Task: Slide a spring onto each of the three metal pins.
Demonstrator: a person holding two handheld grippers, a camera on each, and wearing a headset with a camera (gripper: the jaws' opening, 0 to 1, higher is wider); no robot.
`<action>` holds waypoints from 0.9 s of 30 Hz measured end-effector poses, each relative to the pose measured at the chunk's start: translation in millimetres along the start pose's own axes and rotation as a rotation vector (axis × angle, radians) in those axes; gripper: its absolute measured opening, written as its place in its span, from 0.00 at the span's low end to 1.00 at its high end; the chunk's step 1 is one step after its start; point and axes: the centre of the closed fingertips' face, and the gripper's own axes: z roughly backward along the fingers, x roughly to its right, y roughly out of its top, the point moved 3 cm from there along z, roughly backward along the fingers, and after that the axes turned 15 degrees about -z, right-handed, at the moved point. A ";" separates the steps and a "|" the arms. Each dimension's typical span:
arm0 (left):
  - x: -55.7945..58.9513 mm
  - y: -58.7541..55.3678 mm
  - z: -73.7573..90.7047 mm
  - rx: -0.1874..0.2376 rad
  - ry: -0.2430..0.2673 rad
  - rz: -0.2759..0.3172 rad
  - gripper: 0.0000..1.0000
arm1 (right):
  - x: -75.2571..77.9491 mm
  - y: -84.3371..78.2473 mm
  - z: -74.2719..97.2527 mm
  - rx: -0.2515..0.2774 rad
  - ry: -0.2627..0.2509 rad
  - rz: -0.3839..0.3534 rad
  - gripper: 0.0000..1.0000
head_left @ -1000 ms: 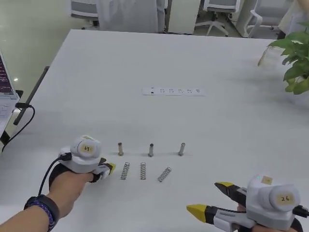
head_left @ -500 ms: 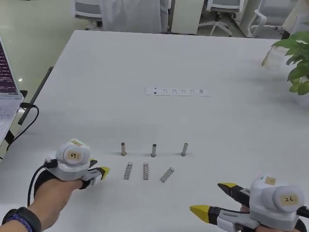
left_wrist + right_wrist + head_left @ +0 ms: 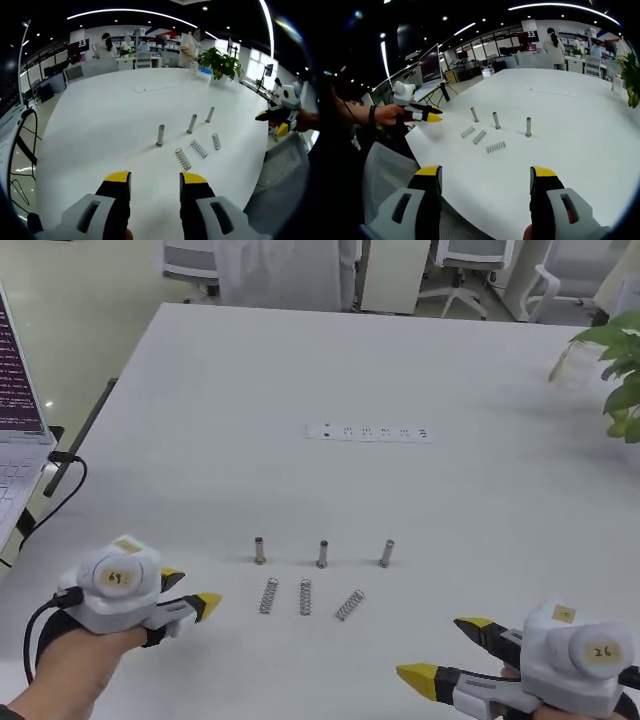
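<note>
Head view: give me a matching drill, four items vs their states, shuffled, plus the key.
Items:
1. left pin
2. right spring
3. power strip
4. right claw

States:
a. open, holding nothing
b. lying slanted
c. standing upright
d. flat, white, row of sockets

Pairs: 1-c, 2-b, 3-d, 4-a
</note>
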 end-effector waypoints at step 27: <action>10.8 13.6 33.1 0.054 -0.021 -0.030 0.50 | -0.6 17.8 -10.3 -0.003 0.019 0.039 0.71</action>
